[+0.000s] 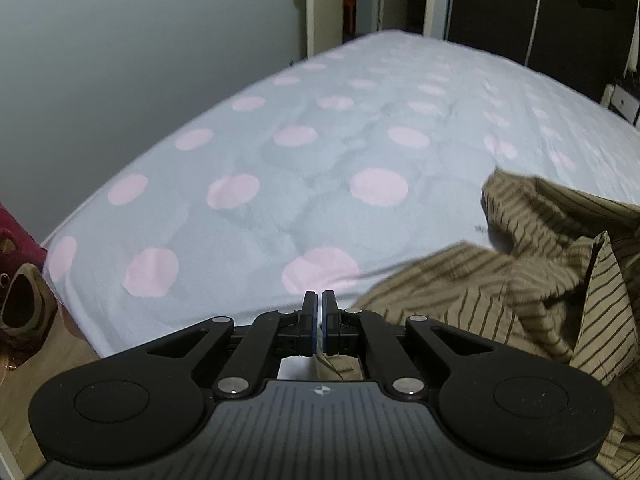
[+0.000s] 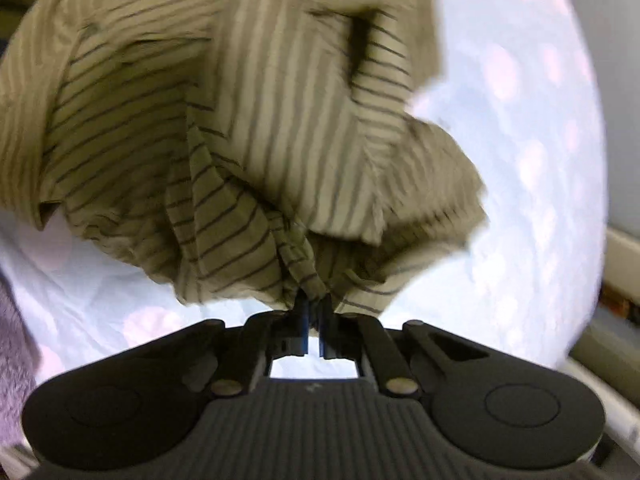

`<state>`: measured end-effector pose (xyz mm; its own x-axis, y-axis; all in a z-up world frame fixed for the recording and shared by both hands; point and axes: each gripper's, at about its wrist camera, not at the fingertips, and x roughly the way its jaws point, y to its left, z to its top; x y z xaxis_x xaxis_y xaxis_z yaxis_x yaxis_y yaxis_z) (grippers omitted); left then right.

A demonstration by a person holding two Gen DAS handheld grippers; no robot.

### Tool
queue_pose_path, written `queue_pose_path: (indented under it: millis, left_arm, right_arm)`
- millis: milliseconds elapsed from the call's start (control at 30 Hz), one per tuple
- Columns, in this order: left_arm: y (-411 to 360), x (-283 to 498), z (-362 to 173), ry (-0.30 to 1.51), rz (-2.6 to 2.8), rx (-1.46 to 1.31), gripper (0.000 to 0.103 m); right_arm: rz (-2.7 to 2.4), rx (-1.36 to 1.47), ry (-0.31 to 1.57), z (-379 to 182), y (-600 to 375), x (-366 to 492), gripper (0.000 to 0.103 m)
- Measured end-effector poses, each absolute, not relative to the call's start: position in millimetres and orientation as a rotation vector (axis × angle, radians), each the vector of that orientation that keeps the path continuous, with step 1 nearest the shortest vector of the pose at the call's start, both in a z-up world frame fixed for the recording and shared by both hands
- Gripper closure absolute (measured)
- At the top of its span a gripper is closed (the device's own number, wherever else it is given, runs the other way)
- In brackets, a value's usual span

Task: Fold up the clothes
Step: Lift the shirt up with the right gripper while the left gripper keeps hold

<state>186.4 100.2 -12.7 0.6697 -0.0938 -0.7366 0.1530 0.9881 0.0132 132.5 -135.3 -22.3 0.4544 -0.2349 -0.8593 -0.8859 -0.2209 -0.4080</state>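
Shirt: the olive striped shirt (image 2: 248, 120) hangs bunched from my right gripper (image 2: 314, 304), lifted over the bed; in my left view it billows at the right side (image 1: 540, 260), blurred as if swinging.
Right gripper: my fingers are pinched tight on a gathered wad of the shirt's cloth, which spills out above the tips.
Left gripper: my left gripper (image 1: 319, 300) has its fingers nearly together, only a sliver between them. A scrap of striped cloth shows just below the pads, but I cannot tell whether I am gripping it or whether it only lies behind.
Progress: no flat panels and no neat creases show; the shirt is crumpled and airborne, so by my judgement the folding is far from finished. It still needs spreading flat on the bed.
Bed: the pale blue sheet with pink dots (image 1: 304, 184) lies broad and bare ahead of my left gripper, with room for the shirt.
Around: a grey-purple towel-like cloth (image 2: 14, 340) sits at the left edge of my right view; a dark red bag or cushion (image 1: 16, 232) stands beside the bed.
In the way: mainly the shirt's own tangle.
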Motion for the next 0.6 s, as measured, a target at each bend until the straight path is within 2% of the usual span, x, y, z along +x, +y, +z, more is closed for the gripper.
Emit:
queue_pose_path:
  millis: [300, 433, 600]
  left_arm:
    - [95, 171, 1, 0.768, -0.244, 0.087, 0.103]
    - [80, 158, -7, 0.753, -0.337, 0.180, 0.090]
    - [50, 135, -12, 0.659, -0.452, 0.379, 0.085]
  right_arm:
    - [0.331, -1.429, 0.891, 54, -206, 123, 0.100]
    - [0.286, -1.333, 0.918, 51, -237, 94, 0.100]
    - [0.251, -1.203, 0.950, 41, -273, 57, 0.100]
